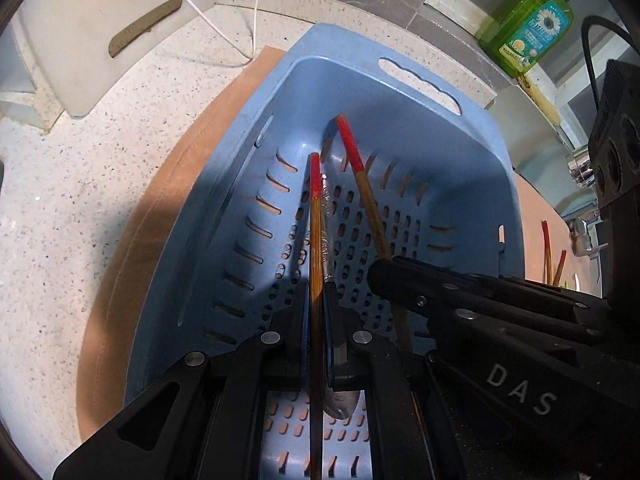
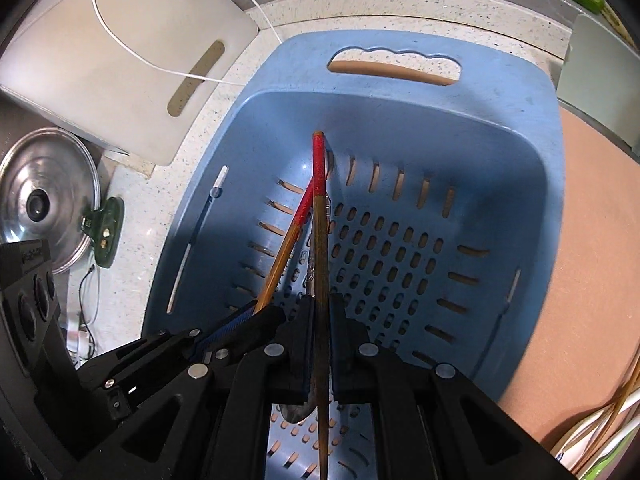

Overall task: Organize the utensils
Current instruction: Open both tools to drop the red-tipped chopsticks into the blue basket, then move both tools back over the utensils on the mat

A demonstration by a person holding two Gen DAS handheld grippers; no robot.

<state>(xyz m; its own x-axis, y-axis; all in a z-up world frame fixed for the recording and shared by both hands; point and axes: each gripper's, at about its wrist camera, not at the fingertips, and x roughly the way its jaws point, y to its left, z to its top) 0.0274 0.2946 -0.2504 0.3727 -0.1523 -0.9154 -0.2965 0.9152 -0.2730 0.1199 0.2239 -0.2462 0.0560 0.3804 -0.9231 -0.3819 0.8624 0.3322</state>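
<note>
Nearest the left wrist camera, the black left tool [image 1: 316, 312] has its jaws closed tight on a bamboo chopstick with a red-painted end [image 1: 315, 240], which runs up between the pads and points into a pale blue perforated plastic basket [image 1: 452, 148]. Beside it on the right, the black right tool [image 1: 384, 270] reaches into the same basket, clamped on a second red-tipped bamboo chopstick [image 1: 362, 184] whose red end lies near the basket's far wall.

Seen from the right wrist camera, the right tool [image 2: 319, 320] is pinched shut on its chopstick [image 2: 319, 240], and the left tool [image 2: 260, 314] comes in from the lower left with its own chopstick [image 2: 286, 246]; the two red ends cross close to the far wall of the basket [image 2: 500, 120]. A shiny metal spoon [image 1: 340, 402] lies on the slotted basket floor beneath the tools, partly hidden by them.

The basket sits on a tan mat [image 1: 132, 240] on a speckled white stone bench [image 1: 60, 200]. A white plastic cutting board [image 1: 116, 32] stands behind, with a thin white cable [image 1: 256, 20] trailing over it. A green dish-soap bottle with a pump [image 1: 528, 36] stands at the far right. A steel pot lid [image 2: 48, 200] lies to the left in the right wrist view. More red-ended chopsticks [image 1: 548, 252] show at the right beyond the basket's edge.
</note>
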